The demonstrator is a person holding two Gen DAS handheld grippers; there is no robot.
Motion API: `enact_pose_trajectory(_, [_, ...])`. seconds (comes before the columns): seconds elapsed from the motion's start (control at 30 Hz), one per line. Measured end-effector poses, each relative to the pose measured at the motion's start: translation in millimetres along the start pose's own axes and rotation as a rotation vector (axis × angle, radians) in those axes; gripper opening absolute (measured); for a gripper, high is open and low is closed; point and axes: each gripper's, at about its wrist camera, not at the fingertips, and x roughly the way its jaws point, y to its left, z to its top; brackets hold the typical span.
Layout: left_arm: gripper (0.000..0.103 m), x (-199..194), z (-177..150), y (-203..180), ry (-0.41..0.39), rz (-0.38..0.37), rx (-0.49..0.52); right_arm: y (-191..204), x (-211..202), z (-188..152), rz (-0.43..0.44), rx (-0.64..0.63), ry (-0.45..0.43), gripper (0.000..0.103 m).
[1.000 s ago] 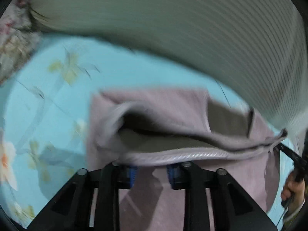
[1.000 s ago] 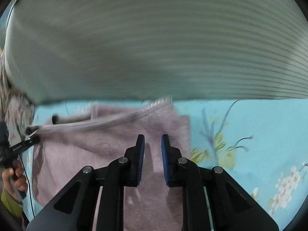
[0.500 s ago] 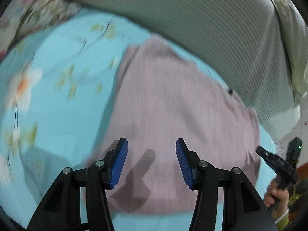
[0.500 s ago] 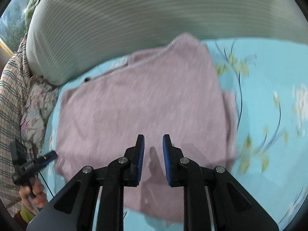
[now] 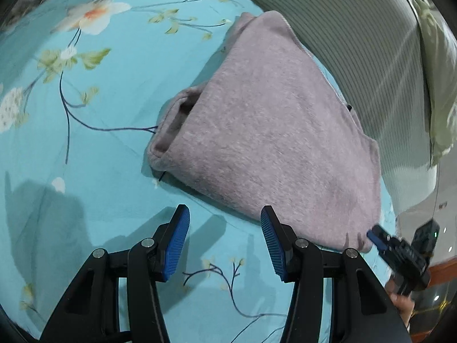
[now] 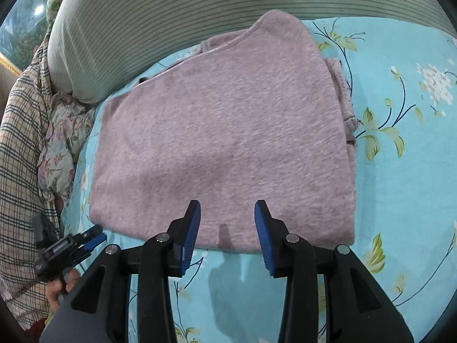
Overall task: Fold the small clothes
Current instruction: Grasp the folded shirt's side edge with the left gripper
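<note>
A fuzzy lilac garment (image 5: 271, 131) lies folded flat on the turquoise flowered bedsheet (image 5: 85, 131), with a sleeve cuff (image 5: 174, 120) sticking out at its side. My left gripper (image 5: 224, 211) hovers open just in front of the garment's near edge, nothing between its pads. In the right wrist view the same garment (image 6: 228, 120) fills the middle. My right gripper (image 6: 227, 207) hangs over its near edge, jaws opening, with no cloth pinched. Each view shows the other gripper at the garment's near corner: the right gripper (image 5: 377, 237) and the left gripper (image 6: 91, 238).
A grey-green striped bolster (image 6: 200, 3) runs along the far side, touching the garment's far edge. Plaid cloth (image 6: 20, 148) and a flowered cloth (image 6: 62, 131) lie at the left. A pale green pillow (image 5: 440, 71) is at the far right. A hand (image 6: 57, 288) holds the left gripper.
The garment's edge, held up a second ago, now lies folded over flat. My left gripper let go and widened. Both grippers drew back to the near edge, and the right jaws spread apart.
</note>
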Motion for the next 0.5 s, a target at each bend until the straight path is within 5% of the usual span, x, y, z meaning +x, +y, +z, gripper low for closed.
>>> enact_pose_trajectory(0.5, [0.053, 26.4, 42.4, 20.7, -0.136, -0.035, -0.206, -2.5, -1.2, 7.1, 0.025, -0.019, 0.004, 0.042])
